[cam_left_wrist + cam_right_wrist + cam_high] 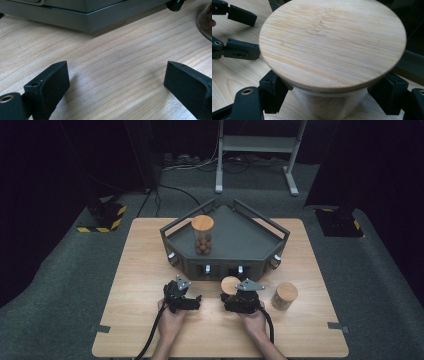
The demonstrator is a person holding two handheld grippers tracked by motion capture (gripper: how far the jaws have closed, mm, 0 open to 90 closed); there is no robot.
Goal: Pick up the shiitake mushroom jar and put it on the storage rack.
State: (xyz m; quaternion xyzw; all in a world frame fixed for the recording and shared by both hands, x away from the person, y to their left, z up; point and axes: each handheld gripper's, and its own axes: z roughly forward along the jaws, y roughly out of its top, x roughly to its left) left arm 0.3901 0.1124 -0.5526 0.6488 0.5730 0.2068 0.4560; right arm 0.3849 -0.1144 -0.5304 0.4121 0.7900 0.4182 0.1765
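The right gripper [327,97] has its two black jaws clamped on the glass body of a jar [329,105], just under its round bamboo lid [332,42]. In the right gripper view one jaw presses the glass at 8 o'clock and the other at 4 o'clock, with the lid spreading over both. In the high view this gripper [235,296] sits low on the wooden table [145,260], right of centre, with the person's hand behind it at 6 o'clock.

The left gripper [116,77] rests just to the left, its jaws wide apart with bare table between them. In the high view it [192,301] sits at 9 o'clock from the held jar [230,285].

Beyond both, at 12 o'clock, stands a grey angular tray [240,245] with raised rails. A tall jar of brown balls [202,235] stands in its left part. A second short jar [284,296] with a bamboo lid stands on the table at 3 o'clock from the right gripper.

Risks, as a judgement: the jaws grip smooth, tapering glass, so the jar may slip downward or tilt when lifted. The lid appears only to rest on top and could slide off if the jar tips. On the way to the tray, the jar could knock its front wall or rail, and a careless swing right could strike the neighbouring jar.
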